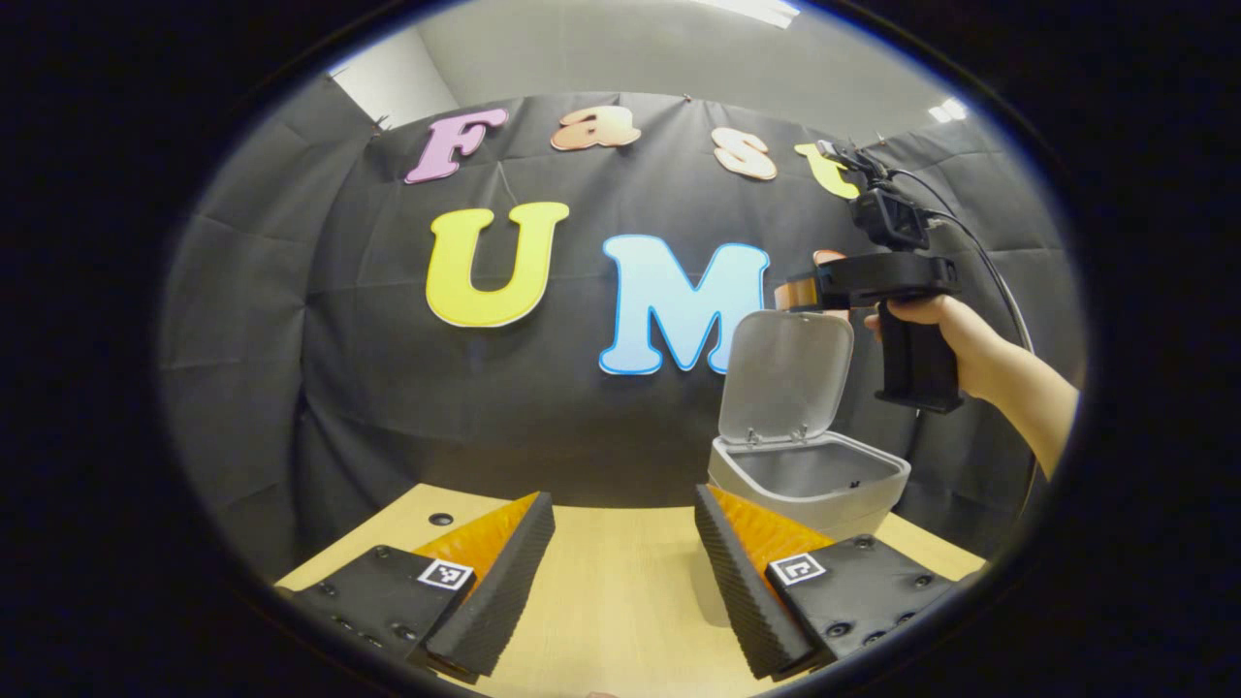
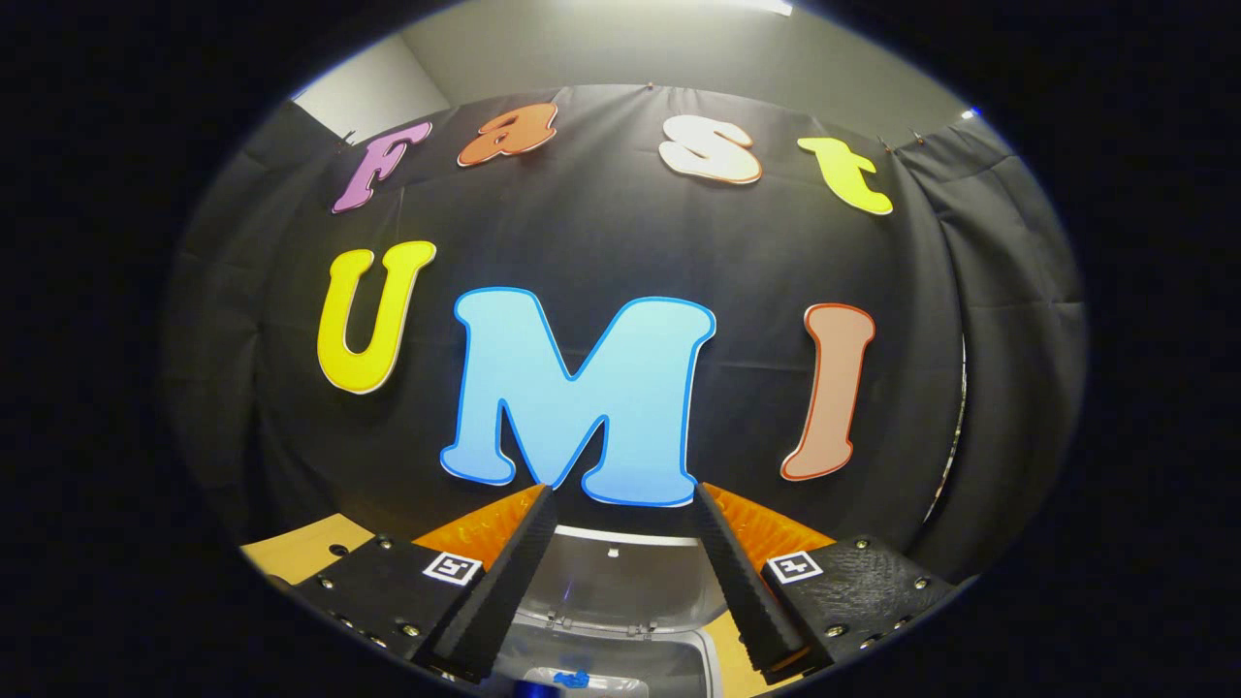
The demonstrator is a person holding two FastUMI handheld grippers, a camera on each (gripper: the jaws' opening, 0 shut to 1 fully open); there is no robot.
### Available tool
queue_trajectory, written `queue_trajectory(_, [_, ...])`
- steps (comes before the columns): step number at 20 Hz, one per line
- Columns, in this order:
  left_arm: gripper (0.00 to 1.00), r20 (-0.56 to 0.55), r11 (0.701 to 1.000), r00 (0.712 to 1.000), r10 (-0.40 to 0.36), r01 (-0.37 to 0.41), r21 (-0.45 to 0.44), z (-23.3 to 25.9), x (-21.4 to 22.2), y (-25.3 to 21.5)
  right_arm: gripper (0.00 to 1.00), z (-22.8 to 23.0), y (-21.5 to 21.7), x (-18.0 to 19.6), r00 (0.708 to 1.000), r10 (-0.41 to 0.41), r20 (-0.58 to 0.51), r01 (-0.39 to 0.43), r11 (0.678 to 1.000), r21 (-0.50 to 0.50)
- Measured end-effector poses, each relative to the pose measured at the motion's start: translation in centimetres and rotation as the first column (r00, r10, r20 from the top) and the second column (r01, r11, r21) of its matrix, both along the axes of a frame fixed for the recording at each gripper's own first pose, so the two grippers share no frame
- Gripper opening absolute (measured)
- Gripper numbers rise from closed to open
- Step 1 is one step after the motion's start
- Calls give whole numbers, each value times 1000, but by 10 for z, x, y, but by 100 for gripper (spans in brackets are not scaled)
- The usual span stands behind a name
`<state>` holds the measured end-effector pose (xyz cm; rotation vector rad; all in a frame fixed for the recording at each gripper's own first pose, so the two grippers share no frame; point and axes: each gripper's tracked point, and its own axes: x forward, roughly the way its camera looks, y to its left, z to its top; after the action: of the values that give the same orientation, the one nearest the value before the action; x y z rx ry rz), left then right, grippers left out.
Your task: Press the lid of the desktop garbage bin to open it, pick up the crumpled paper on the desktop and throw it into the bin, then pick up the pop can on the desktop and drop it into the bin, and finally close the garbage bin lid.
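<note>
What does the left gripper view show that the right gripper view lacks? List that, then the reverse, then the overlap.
Left gripper view: a hand holding the right gripper near the top of the raised lid of the grey plastic desktop bin, seen from the side past the open left gripper. Right gripper view: a look down into the bin, where something small and blue lies, too cropped to identify. Shared: the open bin and the light wooden table.
</note>
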<state>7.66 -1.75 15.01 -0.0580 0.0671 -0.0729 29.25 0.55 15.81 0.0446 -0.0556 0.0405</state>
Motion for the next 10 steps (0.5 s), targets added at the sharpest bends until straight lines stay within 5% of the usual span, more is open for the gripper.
queue_trajectory(5, [96,12,997,997,-73,73,-8,-13,-10,-15,92,-16,3,-31,1000,21,8,-22,995,94])
queue_trajectory(10, [96,3,997,998,-68,68,-44,-24,-25,-13,92,-38,8,-62,999,31,-26,-29,996,82])
